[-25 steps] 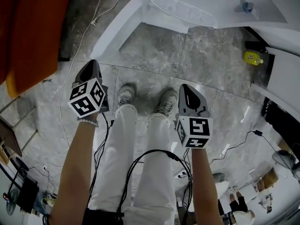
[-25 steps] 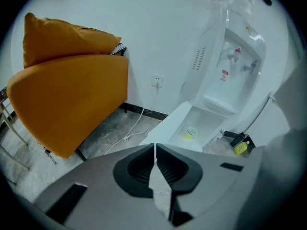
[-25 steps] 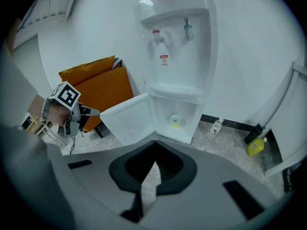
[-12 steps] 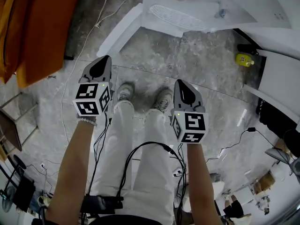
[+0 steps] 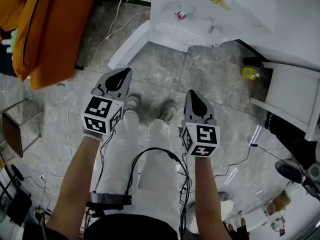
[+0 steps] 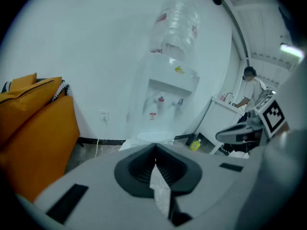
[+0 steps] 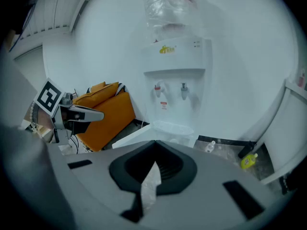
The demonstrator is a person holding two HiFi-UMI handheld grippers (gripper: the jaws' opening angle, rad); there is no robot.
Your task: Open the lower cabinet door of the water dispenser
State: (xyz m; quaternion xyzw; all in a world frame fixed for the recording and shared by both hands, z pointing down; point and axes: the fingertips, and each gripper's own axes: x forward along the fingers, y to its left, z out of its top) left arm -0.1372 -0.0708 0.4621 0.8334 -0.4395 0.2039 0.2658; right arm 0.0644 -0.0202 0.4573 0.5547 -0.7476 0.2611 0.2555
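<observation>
The white water dispenser [image 5: 200, 14] stands at the top of the head view, with a red tap [image 5: 180, 15] and a drip tray [image 5: 179, 33]. A white panel [image 5: 131, 45] juts from its base to the left, seemingly the lower door swung open; it also shows in the right gripper view as panel [image 7: 130, 137]. My left gripper [image 5: 118, 79] and right gripper [image 5: 192, 100] hover side by side over the person's shoes, well short of the dispenser. Both are shut with nothing between the jaws, as seen at the left gripper [image 6: 155, 150] and right gripper [image 7: 154, 145].
An orange covered seat [image 5: 55, 29] stands at the left. A yellow bottle [image 5: 249, 72] lies on the floor by a white cabinet [image 5: 295, 94] at the right. Cables [image 5: 105, 39] run across the marble floor. A small stool [image 5: 15, 129] is at the far left.
Both grippers have risen and moved up the picture toward the dispenser; the left one has also rolled and shifted right. More of the dispenser's top is in view.
</observation>
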